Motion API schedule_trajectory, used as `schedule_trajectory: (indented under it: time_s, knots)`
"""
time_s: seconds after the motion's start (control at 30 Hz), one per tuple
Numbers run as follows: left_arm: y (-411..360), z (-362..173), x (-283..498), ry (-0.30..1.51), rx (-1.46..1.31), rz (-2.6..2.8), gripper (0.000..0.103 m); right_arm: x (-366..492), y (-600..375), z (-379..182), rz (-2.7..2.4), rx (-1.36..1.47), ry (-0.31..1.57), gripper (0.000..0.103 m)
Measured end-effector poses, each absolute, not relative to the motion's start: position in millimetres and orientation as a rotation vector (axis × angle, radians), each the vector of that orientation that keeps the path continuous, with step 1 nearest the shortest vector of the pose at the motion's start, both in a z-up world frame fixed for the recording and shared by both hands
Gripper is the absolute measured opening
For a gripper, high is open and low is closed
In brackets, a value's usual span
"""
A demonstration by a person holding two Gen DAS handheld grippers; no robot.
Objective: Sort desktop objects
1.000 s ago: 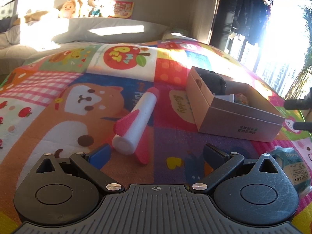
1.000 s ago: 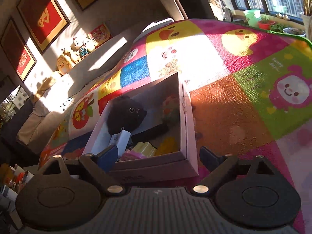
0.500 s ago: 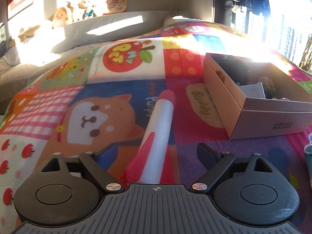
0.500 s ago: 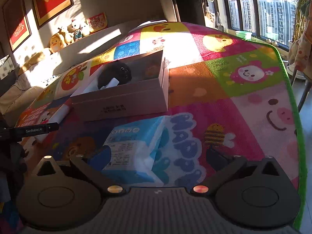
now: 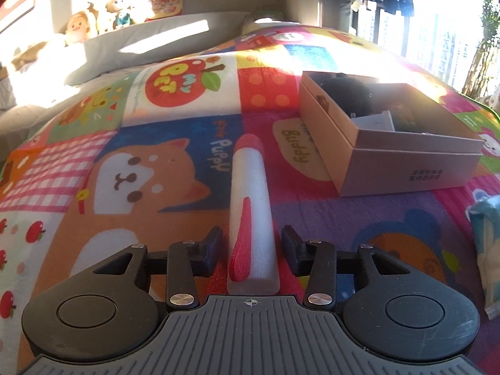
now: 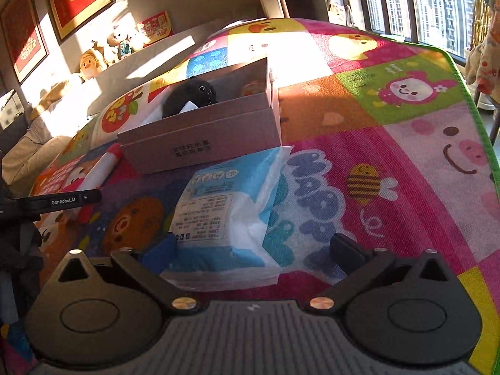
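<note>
A white foam rocket (image 5: 250, 181) with a red nose and fins lies on the colourful play mat (image 5: 156, 162), pointing away from me. My left gripper (image 5: 252, 250) straddles its tail end. Its jaws are closing on the rocket, and a thin gap still shows on each side. A blue and white tissue pack (image 6: 225, 212) lies between the wide open fingers of my right gripper (image 6: 253, 247); the right finger stands well clear of it. Behind the pack is an open cardboard box (image 6: 203, 137) holding a black plush toy (image 6: 190, 93) and other small items.
The box (image 5: 406, 168) sits right of the rocket, with the tissue pack (image 5: 487, 228) at the far right edge. Plush toys line a ledge (image 6: 118, 43) beyond the mat. The mat's green border (image 6: 468, 87) runs along the right, with windows behind it.
My left gripper slid forward over the rocket's tail and its jaws narrowed around it. My right gripper drew back from over the box and lowered onto the tissue pack, then stayed put.
</note>
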State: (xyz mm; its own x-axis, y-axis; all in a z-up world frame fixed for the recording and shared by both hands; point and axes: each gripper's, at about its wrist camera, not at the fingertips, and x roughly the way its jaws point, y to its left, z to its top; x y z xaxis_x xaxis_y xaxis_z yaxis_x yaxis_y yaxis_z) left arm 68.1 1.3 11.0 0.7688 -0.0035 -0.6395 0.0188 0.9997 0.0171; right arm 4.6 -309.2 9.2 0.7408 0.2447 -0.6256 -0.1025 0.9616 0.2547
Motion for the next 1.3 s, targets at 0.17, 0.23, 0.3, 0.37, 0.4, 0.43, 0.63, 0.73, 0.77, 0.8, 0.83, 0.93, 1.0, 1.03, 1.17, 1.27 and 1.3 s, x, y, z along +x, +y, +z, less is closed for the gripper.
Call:
schedule_trajectory:
  time_s: [0.17, 0.23, 0.3, 0.37, 0.4, 0.43, 0.63, 0.73, 0.77, 0.8, 0.83, 0.93, 1.0, 1.03, 1.17, 1.27, 1.3]
  knots:
    - [-12, 13, 18, 0.714, 0.021, -0.132, 0.046, 2, -305, 9, 0.182, 0.188, 0.704, 0.103]
    - [-16, 15, -1, 0.729, 0.008, -0.192, 0.048, 0, -300, 9, 0.174, 0.172, 0.707, 0.103]
    - [-20, 16, -14, 0.734, 0.0, -0.226, 0.051, -1, -295, 8, 0.17, 0.144, 0.715, 0.103]
    - [-22, 15, -20, 0.736, -0.01, -0.234, 0.059, 1, -289, 8, 0.174, 0.098, 0.732, 0.103]
    - [-22, 14, -21, 0.736, -0.016, -0.23, 0.065, 2, -287, 8, 0.179, 0.074, 0.743, 0.103]
    - [-22, 14, -21, 0.737, -0.021, -0.222, 0.068, 4, -284, 9, 0.184, 0.049, 0.755, 0.103]
    - [-18, 19, -23, 0.724, -0.039, -0.212, 0.081, 4, -281, 25, 0.222, 0.041, 0.752, 0.103]
    - [-21, 22, -19, 0.72, -0.03, -0.224, 0.082, 9, -271, 29, 0.168, -0.028, 0.697, 0.103]
    - [-22, 24, -16, 0.716, -0.024, -0.227, 0.082, 14, -269, 30, 0.164, -0.035, 0.694, 0.103]
    - [-24, 26, -13, 0.711, -0.018, -0.232, 0.082, 20, -267, 31, 0.165, -0.031, 0.694, 0.103]
    - [-25, 27, -8, 0.709, -0.015, -0.238, 0.082, 25, -266, 31, 0.166, -0.027, 0.696, 0.103]
    - [-29, 26, 10, 0.72, 0.001, -0.226, 0.078, 40, -261, 31, 0.161, -0.032, 0.741, 0.085]
    - [-32, 23, 20, 0.748, 0.003, -0.24, 0.067, 45, -259, 30, 0.175, -0.047, 0.783, 0.069]
    - [-33, 21, 22, 0.761, 0.001, -0.252, 0.058, 43, -259, 31, 0.176, -0.051, 0.787, 0.065]
    - [-39, 17, 16, 0.763, 0.052, -0.267, 0.04, 28, -265, 37, 0.193, -0.068, 0.793, 0.059]
    - [-36, 21, 5, 0.774, 0.04, -0.286, 0.032, 15, -275, 46, 0.221, -0.05, 0.8, 0.059]
    - [-35, 24, -1, 0.77, 0.037, -0.29, 0.032, 11, -278, 49, 0.229, -0.045, 0.801, 0.058]
